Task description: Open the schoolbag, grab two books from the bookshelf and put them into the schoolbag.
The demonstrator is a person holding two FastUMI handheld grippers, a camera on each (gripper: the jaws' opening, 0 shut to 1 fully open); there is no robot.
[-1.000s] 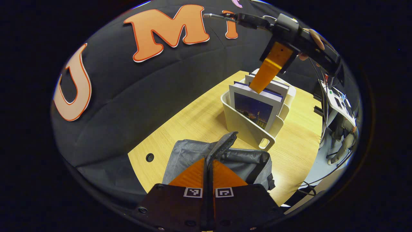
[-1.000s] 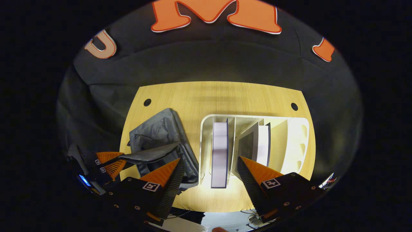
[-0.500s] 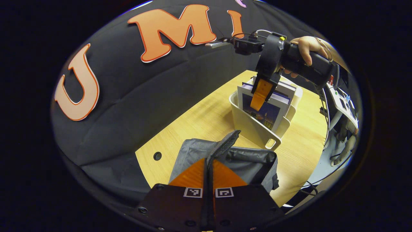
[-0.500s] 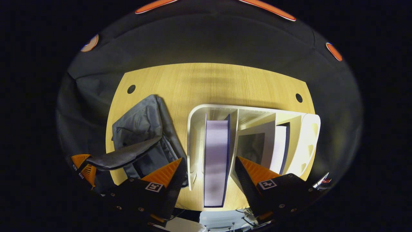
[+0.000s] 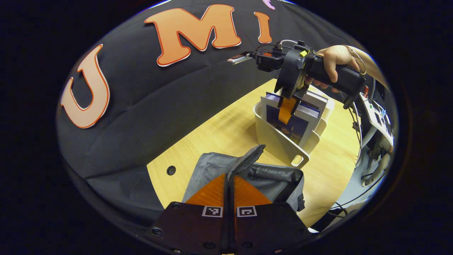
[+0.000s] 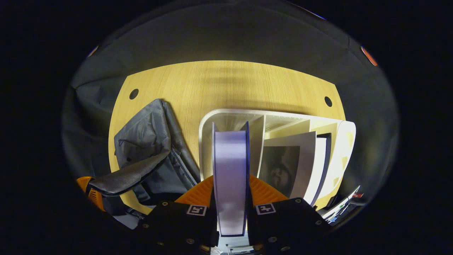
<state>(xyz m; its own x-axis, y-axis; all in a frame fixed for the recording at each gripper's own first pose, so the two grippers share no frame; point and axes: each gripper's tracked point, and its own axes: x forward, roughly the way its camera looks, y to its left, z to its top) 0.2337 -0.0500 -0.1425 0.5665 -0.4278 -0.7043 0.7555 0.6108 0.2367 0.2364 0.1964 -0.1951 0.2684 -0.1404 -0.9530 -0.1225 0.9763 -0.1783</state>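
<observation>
The wooden table (image 6: 230, 81) spreads out ahead of and beneath the right gripper (image 6: 230, 198). On it, to that gripper's left, lies the grey schoolbag (image 6: 148, 148), its mouth open and its flap (image 6: 127, 177) lifted. The white bookshelf (image 6: 272, 118), a divided plastic rack, stands directly under the right gripper, just beside the bag.

In the rack's left compartment a thick blue-covered book (image 6: 230, 170) stands upright with its page edges facing the camera. It sits squarely between the right gripper's fingers (image 6: 198, 193), which press on its two covers, pinching it near the top edge. A second book (image 6: 293, 166) with a dark cover picture leans in the next compartment, just to the right of those fingers.

In the left gripper view, the left gripper (image 5: 229, 193) has its fingers pressed together on the raised edge of the flap (image 5: 246, 161), holding it up above the schoolbag (image 5: 247, 175) right in front of it. Farther ahead and to its right stands the bookshelf (image 5: 283, 141), where a hand (image 5: 334, 62) holds the right gripper (image 5: 288, 108) down over the book (image 5: 293, 122).
</observation>
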